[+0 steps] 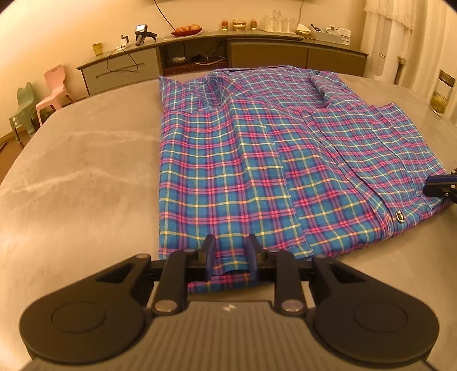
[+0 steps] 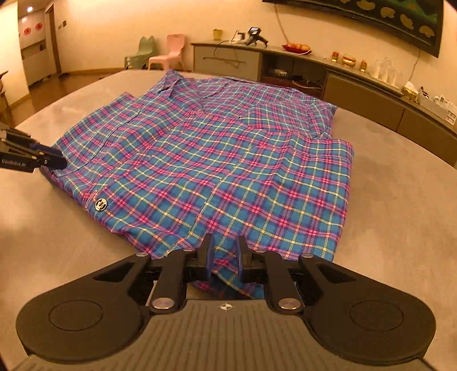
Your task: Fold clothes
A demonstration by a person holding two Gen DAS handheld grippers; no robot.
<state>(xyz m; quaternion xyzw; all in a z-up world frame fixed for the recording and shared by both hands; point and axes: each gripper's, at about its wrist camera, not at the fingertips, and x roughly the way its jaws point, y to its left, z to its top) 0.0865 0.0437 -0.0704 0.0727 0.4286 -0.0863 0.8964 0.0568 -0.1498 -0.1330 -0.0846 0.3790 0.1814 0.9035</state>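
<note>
Shirt [image 1: 257,159] in blue, pink and yellow plaid is lying spread on a grey table [image 1: 71,177], with its collar pointing toward twelve o'clock and its hem toward six o'clock in both wrist views. Both sides are lying folded in over the middle, and a chest pocket [image 2: 274,117] is showing near the collar end. A round metal button [image 2: 100,204] is sitting on the front placket near the hem.

In the left wrist view, the left gripper [image 1: 230,251] is sitting at six o'clock with its blue fingers [image 1: 210,254] clamped on a bunched bit of the hem, the cloth filling the narrow gap between them. The right gripper [image 1: 441,187] is peeking in at three o'clock, touching the shirt's edge.

In the right wrist view, the right gripper [image 2: 224,251] is likewise sitting at six o'clock, its jaws pinching a fold of hem fabric. The left gripper is showing at nine o'clock, at the shirt's corner.

A long sideboard [image 1: 120,67] is standing beyond the table at twelve o'clock, carrying a plate of fruit [image 1: 187,30] and glassware [image 1: 275,21]. Two small plastic chairs [image 1: 52,85], pink and green, are standing at ten o'clock.
</note>
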